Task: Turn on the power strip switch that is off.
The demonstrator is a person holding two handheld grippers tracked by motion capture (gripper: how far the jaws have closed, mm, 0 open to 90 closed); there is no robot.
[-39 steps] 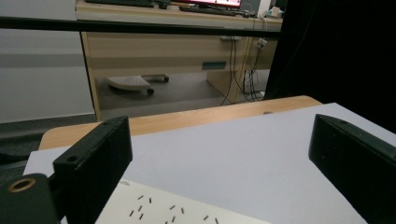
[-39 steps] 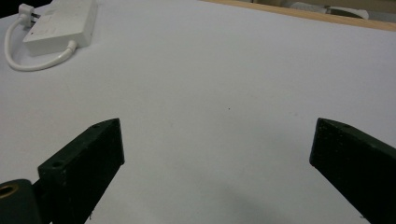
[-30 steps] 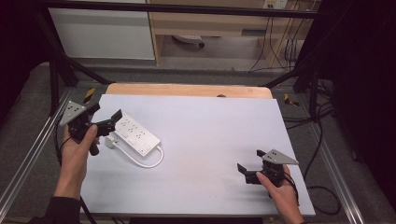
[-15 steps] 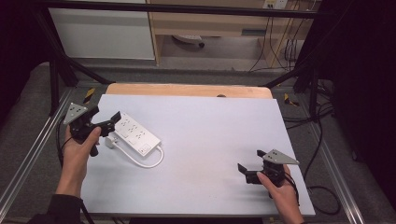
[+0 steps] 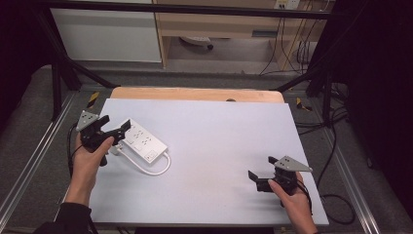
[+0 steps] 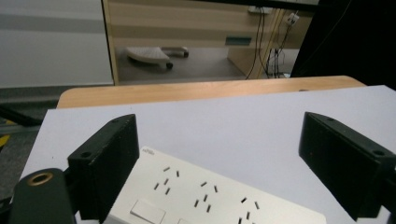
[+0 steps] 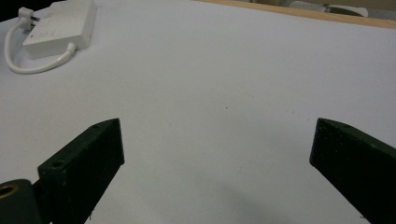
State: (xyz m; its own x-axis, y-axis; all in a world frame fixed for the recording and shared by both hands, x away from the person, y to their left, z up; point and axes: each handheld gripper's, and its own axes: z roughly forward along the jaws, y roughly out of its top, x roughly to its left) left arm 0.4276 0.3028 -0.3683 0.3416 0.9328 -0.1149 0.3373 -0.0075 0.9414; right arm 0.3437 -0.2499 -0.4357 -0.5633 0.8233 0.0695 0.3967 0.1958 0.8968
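In the left gripper view the white power strip (image 6: 205, 196) runs off the bottom edge of the frame, its lower buttons cut off, and its left corner is hidden behind the left jaw. In the right gripper view the strip's far end leaves the upper left of the frame.

The white table (image 5: 209, 146) is bare from its centre out to 3 o'clock. 1 obstacle lies at 9 o'clock: the power strip (image 5: 142, 141) with its looped cord (image 5: 146, 168).
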